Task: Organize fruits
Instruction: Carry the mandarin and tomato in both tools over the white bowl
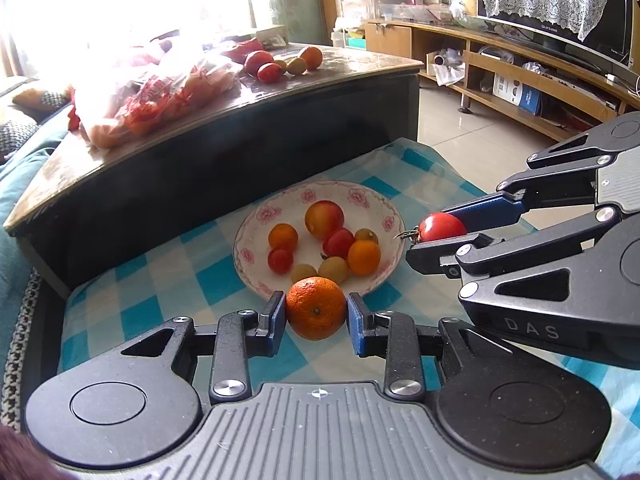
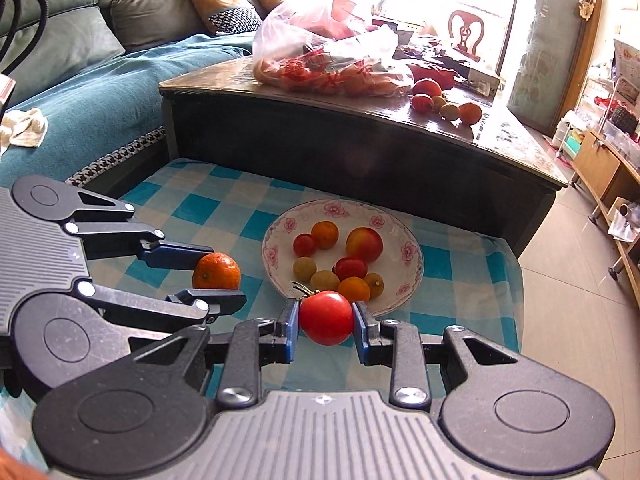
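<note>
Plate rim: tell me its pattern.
Pink flowers on the white plate; right wrist view shows it best.

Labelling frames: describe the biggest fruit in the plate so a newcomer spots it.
On the blue checked cloth sits a floral plate. Toward its far side lies an apple, red with a yellow blush, clearly larger than the small tomatoes and oranges around it.

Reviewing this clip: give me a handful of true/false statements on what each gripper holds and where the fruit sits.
1. The left gripper holds an orange. True.
2. The right gripper is empty. False: it is shut on a red tomato.
3. The floral plate already holds several fruits. True.
4. The plate sits on the dark table. False: it sits on the blue checked cloth.
5. A plastic bag lies on the dark table. True.
</note>
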Tool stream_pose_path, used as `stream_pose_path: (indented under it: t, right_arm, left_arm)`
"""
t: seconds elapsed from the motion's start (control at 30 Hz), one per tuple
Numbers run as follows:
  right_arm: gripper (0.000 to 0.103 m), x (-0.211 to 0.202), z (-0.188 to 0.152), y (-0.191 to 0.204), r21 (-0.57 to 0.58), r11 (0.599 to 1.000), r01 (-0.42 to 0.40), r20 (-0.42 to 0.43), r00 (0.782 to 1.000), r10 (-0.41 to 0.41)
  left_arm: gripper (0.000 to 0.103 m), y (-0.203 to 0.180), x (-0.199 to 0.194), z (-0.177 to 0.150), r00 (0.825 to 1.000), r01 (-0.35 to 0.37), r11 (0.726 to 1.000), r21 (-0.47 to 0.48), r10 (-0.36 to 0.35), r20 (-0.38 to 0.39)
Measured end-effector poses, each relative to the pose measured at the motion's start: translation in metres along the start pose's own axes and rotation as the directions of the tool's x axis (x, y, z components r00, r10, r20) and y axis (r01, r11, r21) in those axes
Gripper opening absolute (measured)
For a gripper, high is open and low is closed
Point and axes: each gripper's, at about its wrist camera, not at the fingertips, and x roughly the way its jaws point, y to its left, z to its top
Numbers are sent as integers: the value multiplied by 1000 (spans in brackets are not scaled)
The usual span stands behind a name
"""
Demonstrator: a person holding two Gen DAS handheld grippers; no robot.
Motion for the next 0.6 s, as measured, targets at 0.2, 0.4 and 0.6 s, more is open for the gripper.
stream_pose_path:
  t: [0.2,0.4,0.6]
  right_arm:
    - [32,14,10,-14,20,1000,-4,-1,1000,4]
    - [32,32,16,-25,38,999,-16,-13,1000,17]
    - [33,53,23,-38,61,998,-22,-23,999,23]
  left_arm:
    - [39,5,15,9,1000,-1,1000,-5,1,-4]
    - [39,10,32,15,1000,0,1000,-15,-1,-16]
    - [39,15,52,22,1000,6,1000,-25,-6,-27]
